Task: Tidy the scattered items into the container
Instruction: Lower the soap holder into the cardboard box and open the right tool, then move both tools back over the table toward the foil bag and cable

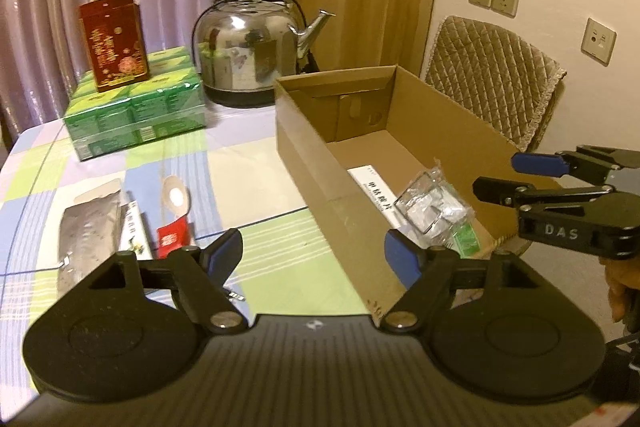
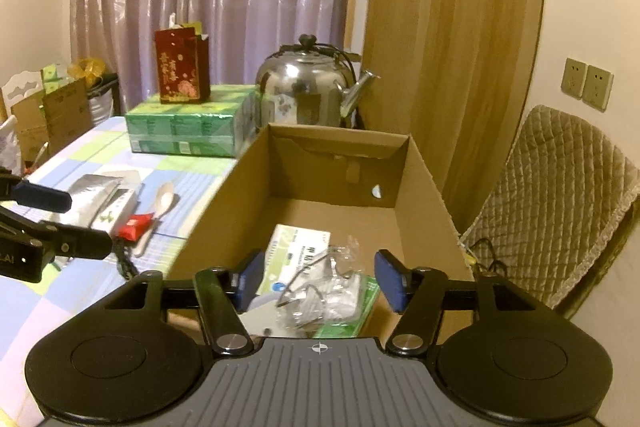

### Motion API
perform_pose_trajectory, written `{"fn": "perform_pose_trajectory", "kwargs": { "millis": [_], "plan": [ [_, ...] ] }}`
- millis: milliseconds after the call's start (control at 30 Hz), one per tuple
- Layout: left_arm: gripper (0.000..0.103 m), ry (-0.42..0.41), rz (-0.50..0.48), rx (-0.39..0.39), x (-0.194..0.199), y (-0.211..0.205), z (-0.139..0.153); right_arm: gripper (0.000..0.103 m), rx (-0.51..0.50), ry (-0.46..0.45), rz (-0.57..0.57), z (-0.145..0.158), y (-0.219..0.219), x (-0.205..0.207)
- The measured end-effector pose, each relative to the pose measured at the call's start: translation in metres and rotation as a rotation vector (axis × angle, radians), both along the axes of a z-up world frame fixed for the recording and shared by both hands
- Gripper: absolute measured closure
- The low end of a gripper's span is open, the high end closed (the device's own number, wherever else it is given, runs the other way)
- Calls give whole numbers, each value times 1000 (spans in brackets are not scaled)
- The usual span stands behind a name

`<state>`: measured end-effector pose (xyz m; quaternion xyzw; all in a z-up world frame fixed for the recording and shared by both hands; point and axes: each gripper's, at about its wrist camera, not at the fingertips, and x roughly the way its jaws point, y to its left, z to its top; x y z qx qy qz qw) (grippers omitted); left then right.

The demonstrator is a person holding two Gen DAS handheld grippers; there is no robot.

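Left gripper (image 1: 312, 259): spread, empty, nearer the scattered items
Right gripper (image 2: 318, 277): spread, empty, over cardboard box (image 2: 424, 195)
Silver pouch (image 1: 90, 227): on worktop (image 1: 248, 179), left-forward, long axis pointing away

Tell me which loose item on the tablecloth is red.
The small red packet, beside the spoon. The foil pouch is silver and the flat box next to it is white; neither is red.
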<state>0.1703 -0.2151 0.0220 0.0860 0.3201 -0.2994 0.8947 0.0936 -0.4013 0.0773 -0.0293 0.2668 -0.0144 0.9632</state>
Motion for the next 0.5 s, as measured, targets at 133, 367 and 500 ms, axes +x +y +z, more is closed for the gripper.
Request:
{"fn": "perform_pose_trajectory", "kwargs": {
  "millis": [133,367,500],
  "plan": [
    [26,7,38,5,-8,23,-2,32,2,-19,24,8,18,-13],
    [22,19,131,26,-24,78,-7,20,11,-33,83,15,58,-32],
    [17,14,186,52,-34,111,-10,20,11,-18,129,15,81,-41]
  ]
}}
